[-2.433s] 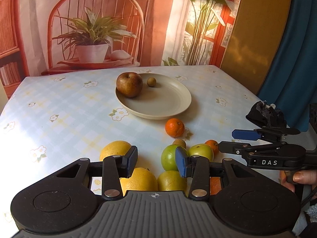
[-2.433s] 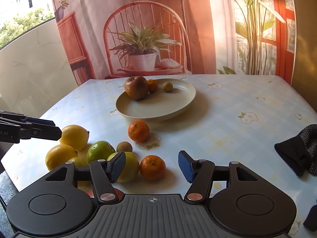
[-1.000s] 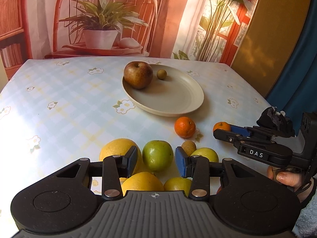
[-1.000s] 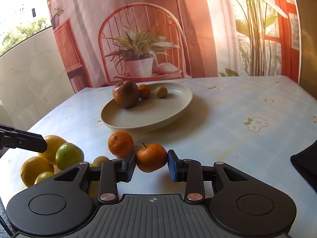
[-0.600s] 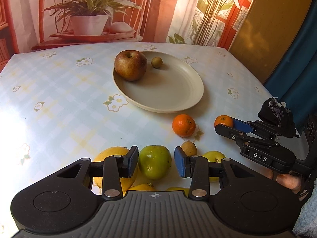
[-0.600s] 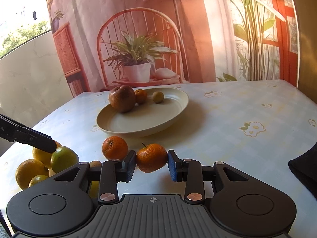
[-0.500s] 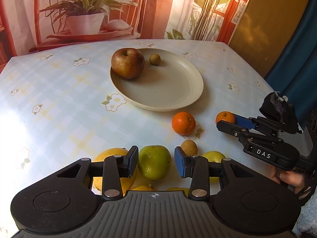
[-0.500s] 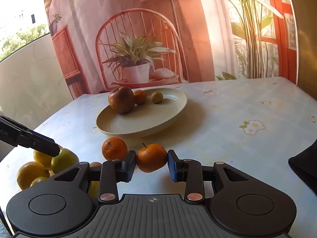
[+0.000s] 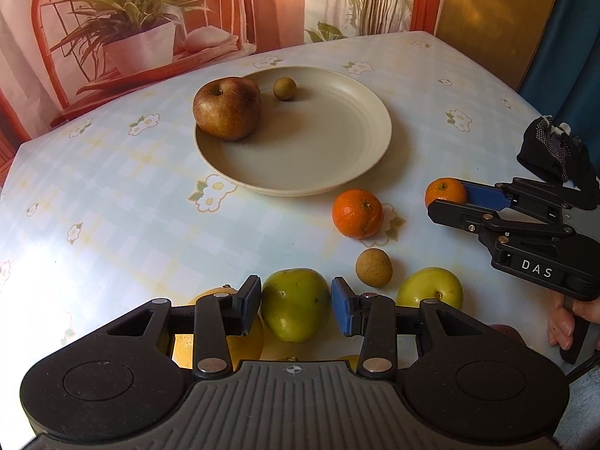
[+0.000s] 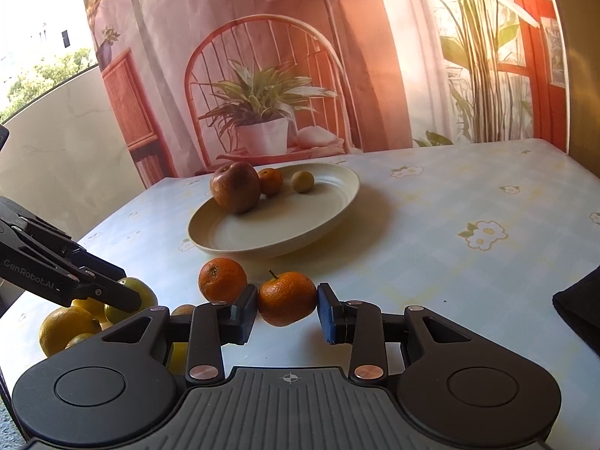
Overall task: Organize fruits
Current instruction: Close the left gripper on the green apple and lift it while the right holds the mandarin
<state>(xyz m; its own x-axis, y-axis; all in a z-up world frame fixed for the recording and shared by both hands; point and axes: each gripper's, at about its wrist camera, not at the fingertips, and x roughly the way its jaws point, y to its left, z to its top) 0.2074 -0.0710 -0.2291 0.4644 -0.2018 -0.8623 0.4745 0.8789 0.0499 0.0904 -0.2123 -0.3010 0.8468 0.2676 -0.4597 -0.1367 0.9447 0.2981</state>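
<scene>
Now we have both grippers loaded, or close to it. Our right gripper [image 10: 287, 309] pinches a mandarin [image 10: 287, 297] between its pads, low over the table [image 10: 450, 281] and short of the plate [image 10: 318, 225], a sound grip across the fruit's widest part for the carry. Our left gripper [image 9: 296, 305] frames a green fruit [image 9: 295, 303] at the near edge; the left pad sits against it, but the blue pad seems to stand just clear, so we judge that fruit not yet gripped.

On the plate we see an apple [image 9: 227, 112], a small brown fruit [image 9: 284, 88] and, from the right wrist view, a small orange one [image 10: 270, 181] behind the apple. Loose on the cloth: another mandarin [image 9: 357, 213], a second small brown fruit [image 9: 374, 266], another green fruit [image 9: 430, 288] and yellow ones [image 10: 63, 328].

Against a second ago, our left gripper has tipped down and swung closer over the green fruit, so the plate fills more of its view, and its jaws have just opened a touch around that fruit. Our right gripper shows the same hold on the mandarin, in about the same place.
</scene>
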